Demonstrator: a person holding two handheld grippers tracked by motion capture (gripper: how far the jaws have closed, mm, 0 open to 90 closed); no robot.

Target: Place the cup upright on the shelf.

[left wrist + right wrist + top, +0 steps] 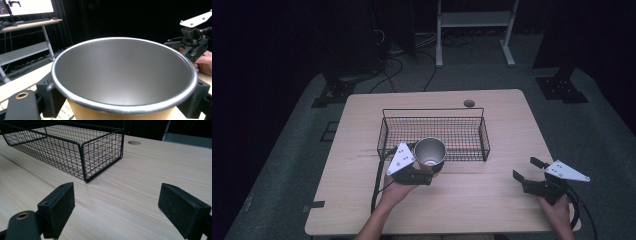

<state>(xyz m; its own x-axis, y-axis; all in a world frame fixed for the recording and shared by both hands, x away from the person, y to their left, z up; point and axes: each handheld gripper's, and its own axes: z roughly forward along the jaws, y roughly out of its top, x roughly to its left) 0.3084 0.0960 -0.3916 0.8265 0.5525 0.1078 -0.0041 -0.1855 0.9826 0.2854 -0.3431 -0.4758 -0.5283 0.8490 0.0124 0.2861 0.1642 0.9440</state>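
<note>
High view is showing the left gripper (426, 172) sitting just left of the frame's centre, its jaws clenching around a metal cup (430, 152) that is standing upright, open mouth up, at the near left corner of the wire basket (484, 141); whether the cup is inside the basket or just in front of its wall cannot be told. The basket is lying in the middle of the frame on the wooden table (492, 205), and a small dark hole (469, 103) is showing beyond it near the far edge. Toward the lower right the right gripper (526, 169) is hovering over bare tabletop, well apart from the basket, its jaws spread wide and gripping nothing. Left gripper view is looking down into the cup (125, 75), its silver interior and orange-tan outer wall sitting between the two black jaws. Right gripper view is showing the basket (82, 147) in the upper left, with released jaws framing bare wood.
</note>
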